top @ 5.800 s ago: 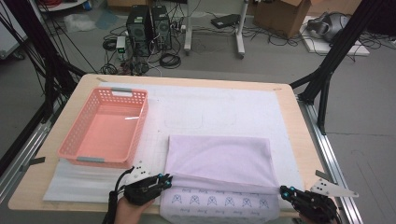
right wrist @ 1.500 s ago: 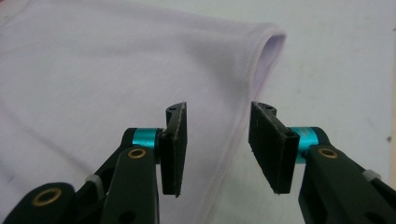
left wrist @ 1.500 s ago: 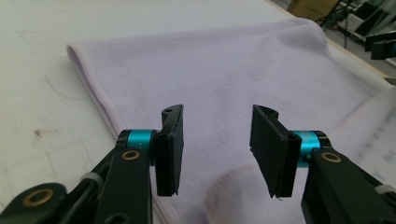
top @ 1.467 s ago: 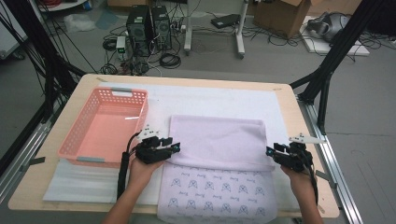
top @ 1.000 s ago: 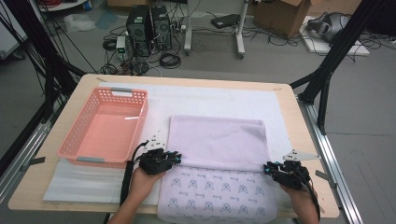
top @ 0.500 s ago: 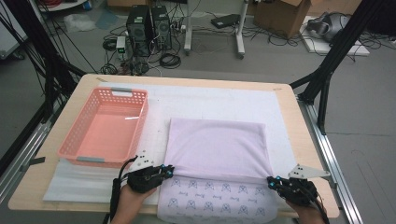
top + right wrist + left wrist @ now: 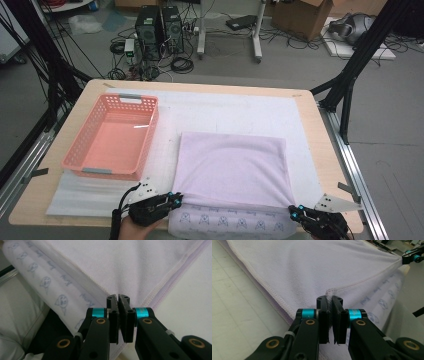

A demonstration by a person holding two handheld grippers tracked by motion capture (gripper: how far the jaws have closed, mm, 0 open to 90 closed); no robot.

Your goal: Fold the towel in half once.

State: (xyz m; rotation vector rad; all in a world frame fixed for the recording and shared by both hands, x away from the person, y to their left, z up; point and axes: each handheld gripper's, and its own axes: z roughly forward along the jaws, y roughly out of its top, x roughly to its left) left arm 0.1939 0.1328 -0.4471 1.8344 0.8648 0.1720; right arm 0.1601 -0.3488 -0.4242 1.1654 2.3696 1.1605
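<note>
1. The pale lilac folded towel [image 7: 231, 167] is spread flat on the white foam mat [image 7: 225, 112], right of the pink plastic basket [image 7: 112, 136]; its printed underlayer [image 7: 230, 222] is exposed along the near table edge.
2. The left gripper [image 7: 330, 303] is clamped on the upper layer's near left corner; the right gripper [image 7: 118, 300] is clamped on the near right corner.
3. Compared with 0.5 s ago, both grippers are seen nearer the table edge; the upper layer has been drawn further over the printed strip.
</note>
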